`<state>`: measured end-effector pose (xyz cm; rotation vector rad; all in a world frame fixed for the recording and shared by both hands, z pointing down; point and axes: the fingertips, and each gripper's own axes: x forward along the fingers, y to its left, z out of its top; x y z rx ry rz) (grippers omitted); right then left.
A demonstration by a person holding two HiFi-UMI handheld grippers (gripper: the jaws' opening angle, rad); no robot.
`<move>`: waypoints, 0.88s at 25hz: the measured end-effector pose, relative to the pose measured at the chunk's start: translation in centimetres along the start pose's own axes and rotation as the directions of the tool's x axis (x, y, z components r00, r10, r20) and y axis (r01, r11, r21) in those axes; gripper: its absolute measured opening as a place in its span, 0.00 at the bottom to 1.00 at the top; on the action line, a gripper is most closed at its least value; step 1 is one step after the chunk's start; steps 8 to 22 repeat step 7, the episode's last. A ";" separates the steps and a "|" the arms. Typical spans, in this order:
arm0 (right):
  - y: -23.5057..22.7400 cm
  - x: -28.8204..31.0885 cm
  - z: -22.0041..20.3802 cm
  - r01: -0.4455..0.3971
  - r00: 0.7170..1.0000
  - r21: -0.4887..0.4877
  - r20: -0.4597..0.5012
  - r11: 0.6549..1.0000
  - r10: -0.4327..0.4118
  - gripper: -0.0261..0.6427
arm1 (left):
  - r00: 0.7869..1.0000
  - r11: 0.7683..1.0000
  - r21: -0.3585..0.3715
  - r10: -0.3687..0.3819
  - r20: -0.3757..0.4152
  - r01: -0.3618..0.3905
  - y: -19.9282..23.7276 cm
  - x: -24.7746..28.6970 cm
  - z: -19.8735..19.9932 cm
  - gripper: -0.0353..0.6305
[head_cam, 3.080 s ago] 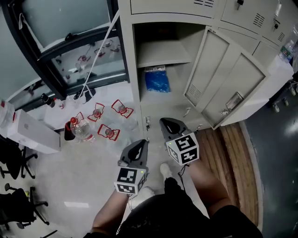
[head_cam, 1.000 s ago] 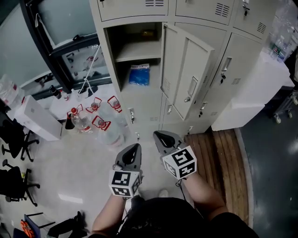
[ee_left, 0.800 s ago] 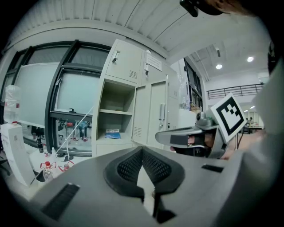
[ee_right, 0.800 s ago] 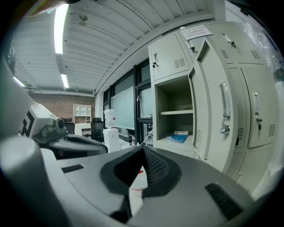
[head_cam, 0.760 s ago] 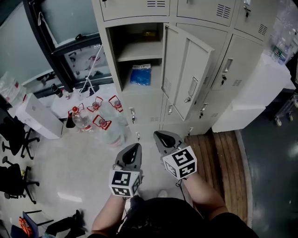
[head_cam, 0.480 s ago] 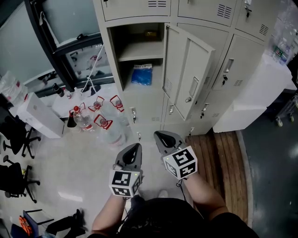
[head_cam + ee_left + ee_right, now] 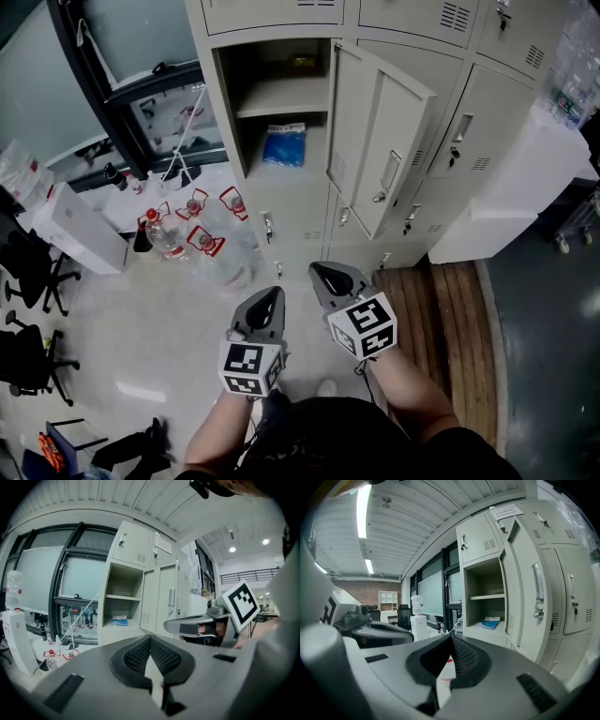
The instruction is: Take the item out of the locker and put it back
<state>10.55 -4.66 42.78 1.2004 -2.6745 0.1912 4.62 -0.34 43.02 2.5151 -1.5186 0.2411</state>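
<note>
A blue packet (image 7: 283, 145) lies flat on the lower shelf of the open locker (image 7: 281, 94), under an inner shelf. The packet also shows far off in the left gripper view (image 7: 119, 620) and the right gripper view (image 7: 490, 623). The locker door (image 7: 380, 141) stands half open to the right of the opening. My left gripper (image 7: 270, 295) and right gripper (image 7: 322, 272) hang side by side well short of the locker, above the floor. Both are shut with nothing between the jaws (image 7: 150, 638) (image 7: 451, 637).
Several water bottles with red caps (image 7: 202, 239) stand on the floor left of the locker, beside a white box (image 7: 80, 234). Black office chairs (image 7: 28, 272) are at the far left. A wooden platform (image 7: 441, 309) and a white cabinet (image 7: 506, 197) lie to the right.
Compared with three seconds ago I stand farther from the locker and its door has swung partly closed. Over the last second both grippers stay put; only the view drifts slightly.
</note>
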 end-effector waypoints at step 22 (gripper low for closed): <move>-0.4 -0.3 -0.2 -0.001 1.000 -0.001 -0.004 1.000 0.001 0.04 | 1.000 1.000 -0.005 -0.001 -0.002 0.001 -0.5 0.3 -0.2 0.06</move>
